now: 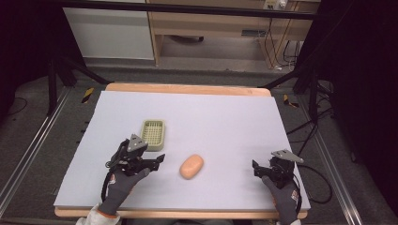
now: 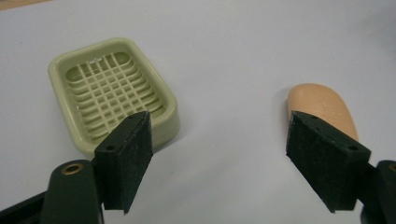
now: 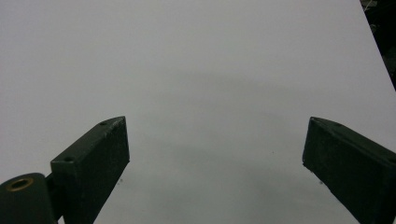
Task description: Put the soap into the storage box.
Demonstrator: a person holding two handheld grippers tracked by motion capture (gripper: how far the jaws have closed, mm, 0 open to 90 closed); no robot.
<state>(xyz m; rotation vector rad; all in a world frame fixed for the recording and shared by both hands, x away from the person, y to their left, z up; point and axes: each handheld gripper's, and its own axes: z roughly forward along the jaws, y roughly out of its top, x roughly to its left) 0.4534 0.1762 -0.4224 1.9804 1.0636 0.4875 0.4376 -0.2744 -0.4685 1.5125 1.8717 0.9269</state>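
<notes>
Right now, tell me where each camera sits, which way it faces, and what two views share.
High view: above the person's side, looking forward and down on the white table; gloved hands, left gripper, right gripper.
Left gripper view: rides the left gripper, jaws apart, facing the pale green slotted plastic soap dish and peach oval soap bar.
Right gripper view: rides the right gripper, jaws apart, facing bare table.
Shared: high and left gripper views both show dish and soap.

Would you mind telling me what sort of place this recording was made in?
Probably a lab recording bench: a white-covered table fenced by black frame bars, loose cables on the floor behind, and a wooden desk beyond.
</notes>
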